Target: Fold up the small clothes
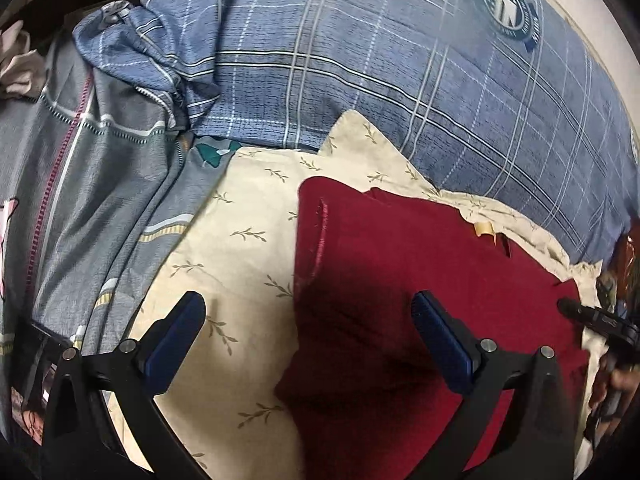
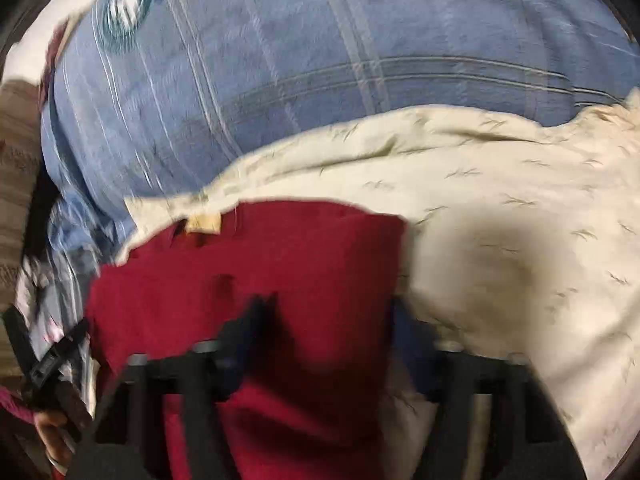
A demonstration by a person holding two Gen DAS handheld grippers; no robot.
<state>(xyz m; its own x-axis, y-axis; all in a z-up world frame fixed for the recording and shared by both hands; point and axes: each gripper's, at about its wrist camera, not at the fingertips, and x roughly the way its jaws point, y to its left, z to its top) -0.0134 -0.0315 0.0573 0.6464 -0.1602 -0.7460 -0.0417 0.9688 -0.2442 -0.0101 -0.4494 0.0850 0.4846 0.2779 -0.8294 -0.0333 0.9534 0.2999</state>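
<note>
Left wrist view runs, from its left edge, over a grey quilt (image 1: 100, 184) with striped bands and a pink zip line, rumpled against a blue plaid cover (image 1: 360, 80) that fills the top and carries a round badge (image 1: 502, 6) at upper right. Below these lies a cream cloth (image 1: 248, 216) printed with small leaf sprigs. On it, right of centre, rests the red garment (image 1: 400, 280), lying mostly flat, with a stitched seam along its left edge and a pale label (image 1: 482, 229) near its top. The left gripper (image 1: 308, 316) hangs over this spot with its fingers (image 1: 184, 320) wide: the left one is above the cream cloth, the right one above the red garment, and nothing is pinched between them. At the far right edge the right gripper (image 1: 576, 312) shows as a dark tip at the garment's right edge.

Right wrist view is blurred. At its left edge a hand (image 2: 52, 428) holds the left gripper's black frame. The red garment (image 2: 260, 260) spreads across the lower middle, its label (image 2: 204, 222) at the top, with the blue plaid cover (image 2: 320, 60) behind. The right gripper (image 2: 332, 320) sits low over the garment; its fingers (image 2: 248, 328) look narrow, but whether they pinch the fabric I cannot tell. The cream cloth (image 2: 520, 220) fills the right side.
</note>
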